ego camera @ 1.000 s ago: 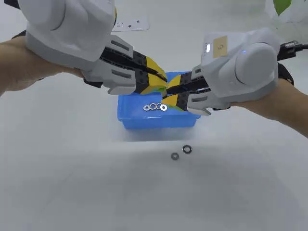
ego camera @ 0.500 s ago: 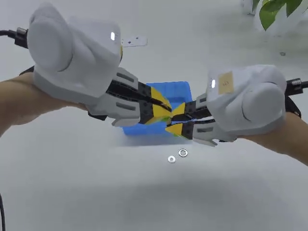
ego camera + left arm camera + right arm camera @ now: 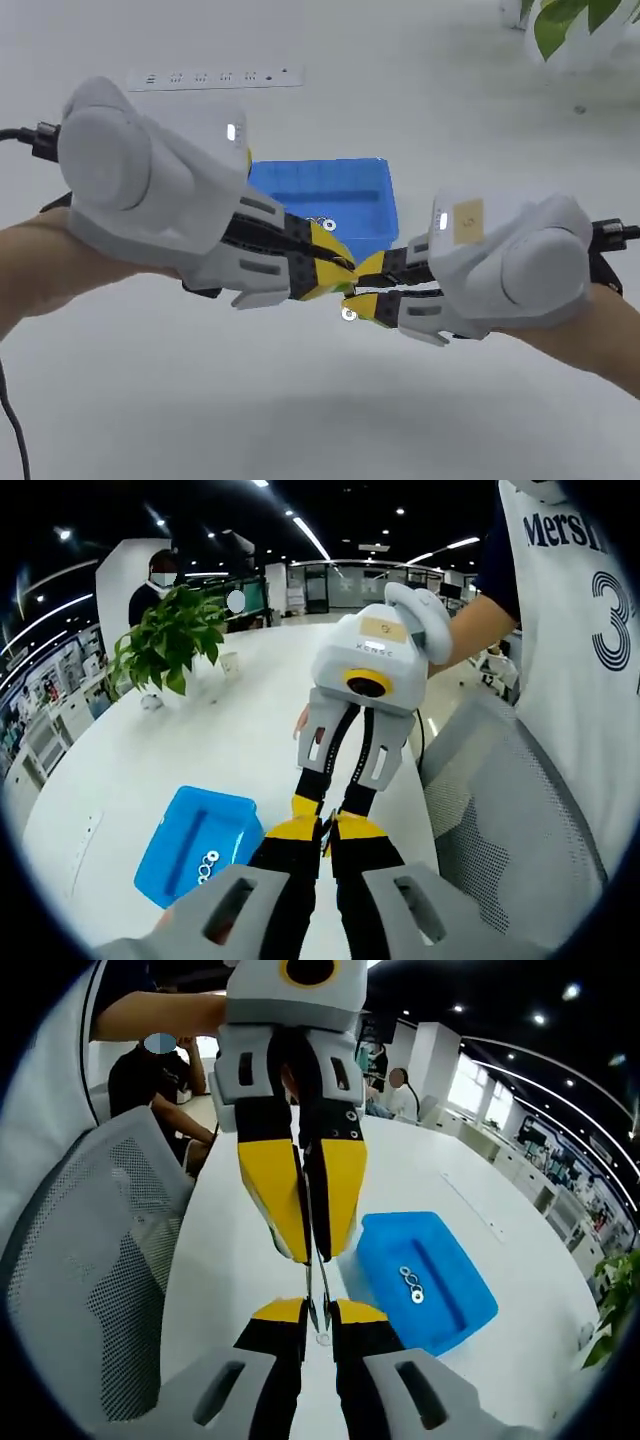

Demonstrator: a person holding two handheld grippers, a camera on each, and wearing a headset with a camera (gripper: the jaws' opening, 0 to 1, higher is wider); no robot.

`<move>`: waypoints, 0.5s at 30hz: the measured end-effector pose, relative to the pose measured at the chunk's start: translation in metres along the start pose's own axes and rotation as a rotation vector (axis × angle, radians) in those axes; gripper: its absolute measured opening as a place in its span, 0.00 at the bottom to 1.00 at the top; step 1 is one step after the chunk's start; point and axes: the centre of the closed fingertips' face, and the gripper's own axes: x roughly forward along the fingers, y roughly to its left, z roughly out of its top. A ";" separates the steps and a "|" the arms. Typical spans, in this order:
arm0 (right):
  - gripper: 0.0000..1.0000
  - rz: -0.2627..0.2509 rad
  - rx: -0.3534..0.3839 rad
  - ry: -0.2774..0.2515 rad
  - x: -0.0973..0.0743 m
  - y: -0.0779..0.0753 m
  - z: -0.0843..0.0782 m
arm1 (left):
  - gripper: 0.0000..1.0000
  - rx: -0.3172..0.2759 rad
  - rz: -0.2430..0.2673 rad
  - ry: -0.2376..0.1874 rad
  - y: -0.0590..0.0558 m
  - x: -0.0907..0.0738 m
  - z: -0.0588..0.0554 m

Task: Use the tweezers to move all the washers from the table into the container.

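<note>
Since tweezers (image 3: 314, 1290) this thin need both a steady hold and a squeeze, my read is that the job's split. The left gripper (image 3: 328, 832) is clamped on the back end as the anchor. The right gripper (image 3: 318, 1318) comes in nose-to-nose from the other side, jaws pressed in on the arms near the tip to do the pinching. Both pairs of jaws are drawn together on the tweezers, with barely a gap in either gripper view. Everything's held low over the table (image 3: 300, 420), just in front of the blue container (image 3: 330, 190), which makes sense: a short carry once something's picked. The target washer (image 3: 322, 1339) lies on the table right at the tweezer tips, between the right gripper's yellow jaw ends. I can't tell whether the tips have it pinched or are only touching it, it's too small. The tweezers' long axis runs along the line between the two grippers, roughly side to side across the person and about parallel to the container's near wall. The tips point toward the right gripper and angle down at the table. Several washers (image 3: 320, 224) already sit in a short row on the container floor. My guess is the next lift has to clear that near wall, and the squeeze can't slacken on the way or the washer drops.
</note>
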 end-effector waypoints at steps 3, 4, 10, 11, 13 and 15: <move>0.11 0.008 0.011 -0.002 0.002 0.003 -0.002 | 0.07 -0.011 0.003 0.001 -0.001 0.001 -0.003; 0.11 0.011 0.016 -0.003 0.002 0.004 -0.003 | 0.07 -0.019 0.002 0.001 -0.001 0.002 -0.005; 0.11 0.027 0.038 0.002 0.009 0.004 -0.010 | 0.08 -0.043 0.009 0.005 0.003 0.007 -0.014; 0.11 0.029 0.045 0.002 0.011 0.003 -0.012 | 0.08 -0.055 0.007 0.007 0.005 0.008 -0.016; 0.11 0.033 0.053 -0.002 0.013 0.002 -0.012 | 0.08 -0.058 0.008 0.010 0.007 0.009 -0.017; 0.11 0.037 0.059 -0.003 0.016 0.002 -0.014 | 0.08 -0.064 0.005 0.015 0.009 0.010 -0.020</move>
